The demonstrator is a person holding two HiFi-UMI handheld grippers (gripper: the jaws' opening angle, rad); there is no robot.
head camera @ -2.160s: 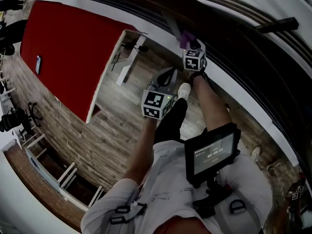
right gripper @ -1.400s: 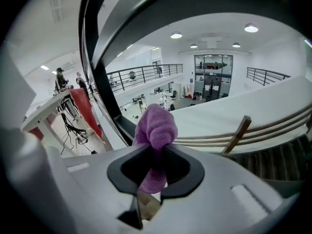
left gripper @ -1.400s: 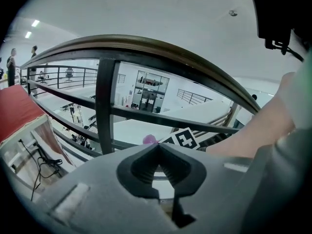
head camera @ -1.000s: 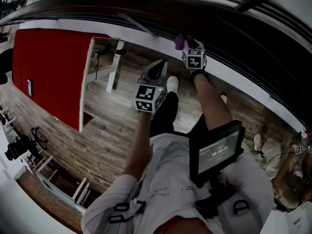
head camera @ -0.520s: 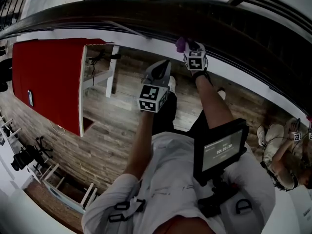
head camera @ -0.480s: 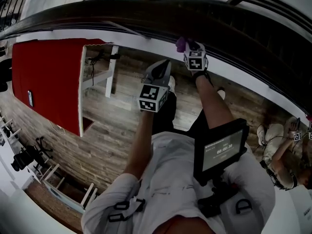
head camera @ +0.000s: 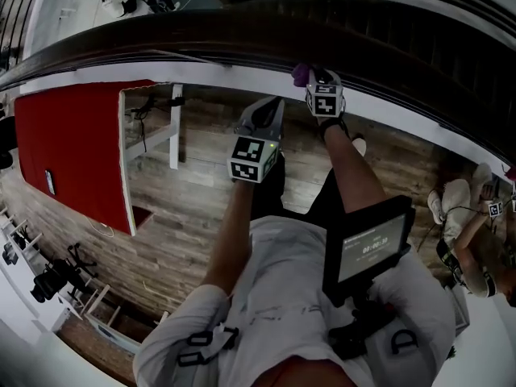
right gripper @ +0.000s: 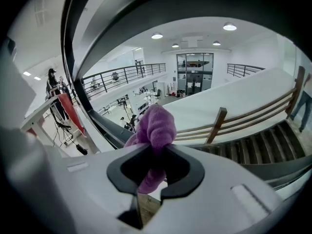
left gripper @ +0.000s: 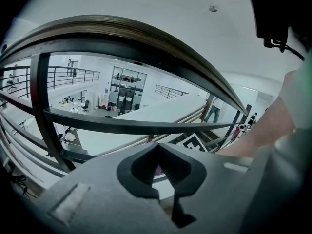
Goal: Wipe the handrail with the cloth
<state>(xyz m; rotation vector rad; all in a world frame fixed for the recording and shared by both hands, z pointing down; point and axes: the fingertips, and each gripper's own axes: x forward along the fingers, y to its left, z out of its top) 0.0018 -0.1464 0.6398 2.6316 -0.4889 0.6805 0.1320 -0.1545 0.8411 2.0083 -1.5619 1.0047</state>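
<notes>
Wood-plank flooring (head camera: 185, 216) fills the head view, with a red tabletop (head camera: 72, 147) at its left and the dark handrail (head camera: 201, 35) curving across the top. The right gripper (head camera: 310, 77) reaches up to that rail, its jaws clamped on a purple cloth (head camera: 301, 74) that sits at the rail's near edge; contact cannot be made out from there. Only the right gripper view shows the grip itself: the cloth (right gripper: 155, 126) bunches up between the closed jaws of the right gripper (right gripper: 156, 152), beside the dark rail, with a bright atrium and stair treads beyond. The left gripper (head camera: 262, 113) hangs lower, apart from the rail. The left gripper view shows its jaws (left gripper: 158, 152) together on nothing, the handrail (left gripper: 146, 38) arching overhead.
</notes>
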